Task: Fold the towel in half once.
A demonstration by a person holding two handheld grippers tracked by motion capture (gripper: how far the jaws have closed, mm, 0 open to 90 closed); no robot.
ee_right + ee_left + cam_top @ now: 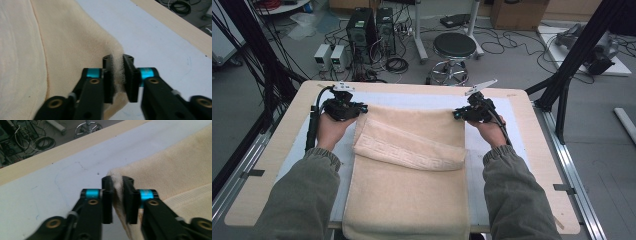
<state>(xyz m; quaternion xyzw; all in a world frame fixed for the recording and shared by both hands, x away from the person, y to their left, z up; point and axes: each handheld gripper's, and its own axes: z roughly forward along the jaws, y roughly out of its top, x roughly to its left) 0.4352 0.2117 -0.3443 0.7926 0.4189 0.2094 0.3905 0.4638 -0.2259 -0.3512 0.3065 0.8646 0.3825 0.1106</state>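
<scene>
A cream towel (412, 165) is clamped at its far corners by the left gripper (117, 195) and right gripper (118, 75), near the table's (277, 145) far edge; no writing can be read.

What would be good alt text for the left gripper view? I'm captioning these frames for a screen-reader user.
The left gripper has its two black jaws closed on the fluffy corner of a cream towel, which spreads away to the right. Beneath it lies a pale blue mat on a light wooden table; cables and a stool base sit on the floor beyond.
</scene>
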